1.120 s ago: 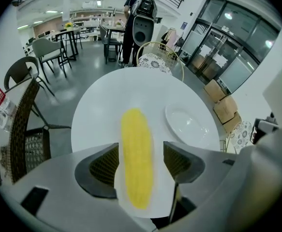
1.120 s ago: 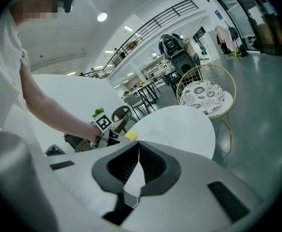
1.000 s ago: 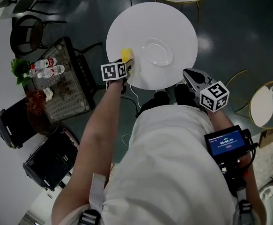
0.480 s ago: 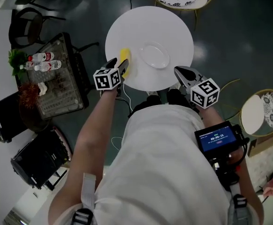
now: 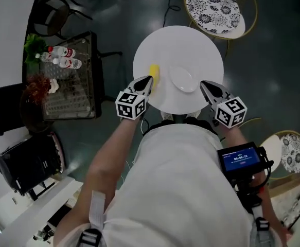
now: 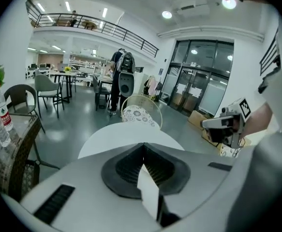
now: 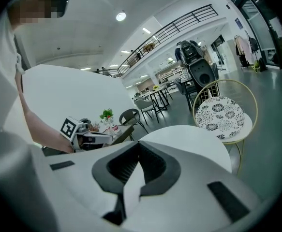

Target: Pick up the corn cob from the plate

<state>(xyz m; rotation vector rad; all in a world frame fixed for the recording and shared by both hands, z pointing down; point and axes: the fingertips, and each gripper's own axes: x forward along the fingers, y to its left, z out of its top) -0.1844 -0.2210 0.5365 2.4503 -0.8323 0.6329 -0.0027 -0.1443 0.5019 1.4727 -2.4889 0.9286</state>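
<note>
Both tongs found pressed together and empty at the table's (image 5: 191, 45) lower edge.
The left gripper (image 5: 146, 80), just closed on nothing, is held below the corn cob (image 5: 153, 72), seen just left of the plate (image 5: 183, 80); the right gripper (image 5: 205, 86) is kept apart.

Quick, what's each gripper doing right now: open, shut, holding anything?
Left gripper: shut, empty; the yellow corn cob lies on the round white table.
Right gripper: shut, empty.
</note>
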